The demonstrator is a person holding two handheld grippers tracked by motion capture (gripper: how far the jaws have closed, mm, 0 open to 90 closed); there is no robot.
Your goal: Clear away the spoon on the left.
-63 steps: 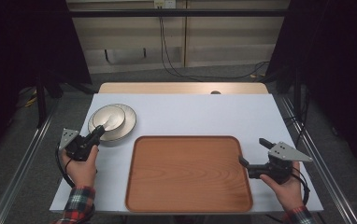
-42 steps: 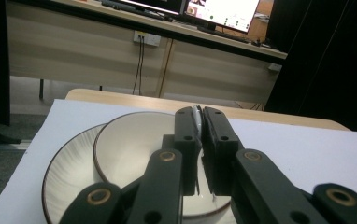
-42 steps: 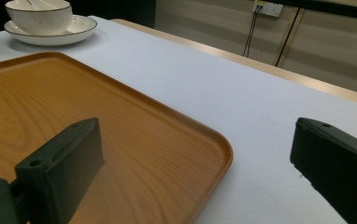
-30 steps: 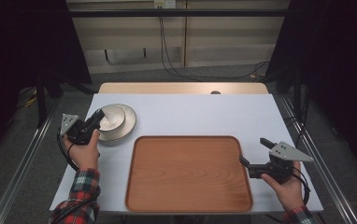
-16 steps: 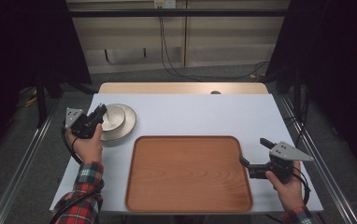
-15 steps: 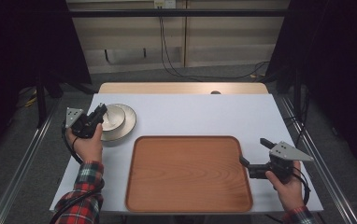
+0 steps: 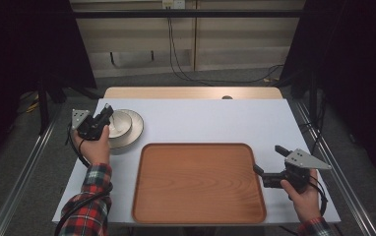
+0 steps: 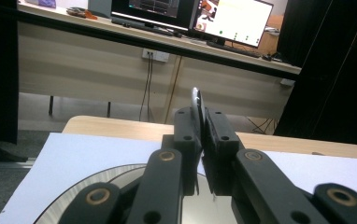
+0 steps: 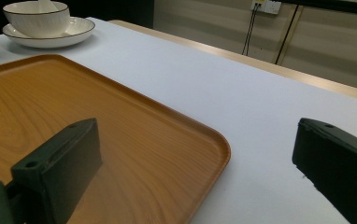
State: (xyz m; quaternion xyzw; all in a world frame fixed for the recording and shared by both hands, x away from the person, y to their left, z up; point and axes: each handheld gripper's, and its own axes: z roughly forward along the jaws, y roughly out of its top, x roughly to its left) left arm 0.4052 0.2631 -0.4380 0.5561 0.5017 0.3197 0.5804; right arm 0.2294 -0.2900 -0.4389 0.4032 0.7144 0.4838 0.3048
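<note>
A white bowl [image 7: 119,123] sits in a pale plate [image 7: 136,133] at the table's left. My left gripper [image 7: 105,116] reaches in from the left and is shut on the bowl's near rim. In the left gripper view that rim [image 8: 196,99] sticks up as a thin edge between the closed jaws of the left gripper [image 8: 202,128], with the plate [image 8: 64,200] below. My right gripper [image 7: 268,159] rests open at the right edge of the wooden tray [image 7: 198,182]. The right gripper view shows the tray's corner [image 9: 120,126] between its spread jaws, and the bowl [image 9: 36,16] and the plate [image 9: 76,30] far off.
The white table [image 7: 215,120] has bare surface behind the tray. A wooden strip [image 7: 191,92] runs along its far edge. Metal rails [image 7: 23,167] flank the table on both sides, and cables hang at the wall behind.
My left hand has moved away from the person along the plate's left side, onto the bowl. The right hand has stayed in place.
</note>
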